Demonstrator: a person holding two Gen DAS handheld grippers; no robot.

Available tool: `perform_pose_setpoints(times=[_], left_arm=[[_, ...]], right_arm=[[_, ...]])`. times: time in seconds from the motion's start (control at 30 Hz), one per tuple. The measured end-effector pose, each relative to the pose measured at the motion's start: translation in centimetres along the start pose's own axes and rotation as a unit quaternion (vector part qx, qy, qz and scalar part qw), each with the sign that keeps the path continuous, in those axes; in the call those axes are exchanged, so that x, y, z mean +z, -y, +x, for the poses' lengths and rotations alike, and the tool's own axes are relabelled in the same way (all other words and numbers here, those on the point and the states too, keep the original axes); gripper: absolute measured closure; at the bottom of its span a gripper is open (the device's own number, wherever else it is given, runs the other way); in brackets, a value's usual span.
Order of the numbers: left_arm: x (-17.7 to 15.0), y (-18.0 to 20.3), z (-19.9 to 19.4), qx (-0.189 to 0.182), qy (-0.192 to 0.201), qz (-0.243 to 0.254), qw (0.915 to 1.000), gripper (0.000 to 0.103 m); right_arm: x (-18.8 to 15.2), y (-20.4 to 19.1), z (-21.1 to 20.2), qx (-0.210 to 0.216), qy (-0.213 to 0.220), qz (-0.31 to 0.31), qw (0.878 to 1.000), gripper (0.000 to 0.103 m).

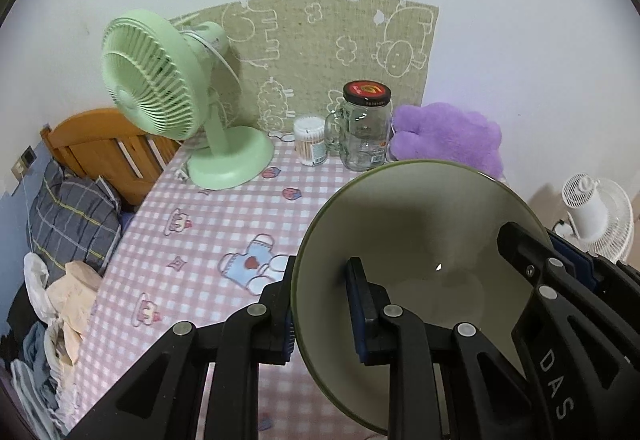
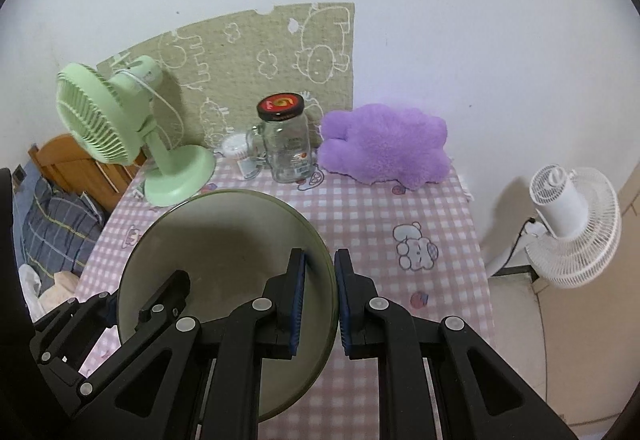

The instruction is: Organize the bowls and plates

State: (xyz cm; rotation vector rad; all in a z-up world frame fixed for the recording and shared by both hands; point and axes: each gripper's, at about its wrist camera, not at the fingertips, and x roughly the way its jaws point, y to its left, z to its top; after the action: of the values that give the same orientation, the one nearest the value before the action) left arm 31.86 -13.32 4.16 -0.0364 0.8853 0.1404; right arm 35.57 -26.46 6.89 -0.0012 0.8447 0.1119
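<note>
One bowl (image 1: 420, 240), olive-green rim, pale glossy cream inside, you held above the pink checked tablecloth (image 1: 208, 224): your left gripper (image 1: 320, 316) pinched its left rim, your right gripper (image 2: 320, 304) clamped its right rim.

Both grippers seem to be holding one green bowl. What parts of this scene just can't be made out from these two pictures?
- Bowl underside and near rim: left wrist view, covered by the left gripper and the right gripper.
- Tablecloth under the bowl: right wrist view, hidden by the bowl and the right gripper.
- Jar label: both views, print too small.
- Cotton swab tub: right wrist view, partly behind the jar.
- Other plates or bowls: none in view.
</note>
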Motion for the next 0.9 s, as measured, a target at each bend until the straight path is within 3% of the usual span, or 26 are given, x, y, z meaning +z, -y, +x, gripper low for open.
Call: perform_pose_setpoints(times=[0.4, 0.9], left_arm=[[-4.0, -5.4, -4.8, -0.027, 0.014, 0.028, 0.9992, 0.083], [-11.8, -9.3, -6.8, -0.046, -0.002, 0.056, 0.9973, 0.083]], right_arm=[[-5.0, -6.1, -6.1, -0.031, 0.014, 0.014, 0.999, 0.085], [-13.4, -10.2, -8.9, -0.05, -0.01, 0.026, 0.998, 0.085]])
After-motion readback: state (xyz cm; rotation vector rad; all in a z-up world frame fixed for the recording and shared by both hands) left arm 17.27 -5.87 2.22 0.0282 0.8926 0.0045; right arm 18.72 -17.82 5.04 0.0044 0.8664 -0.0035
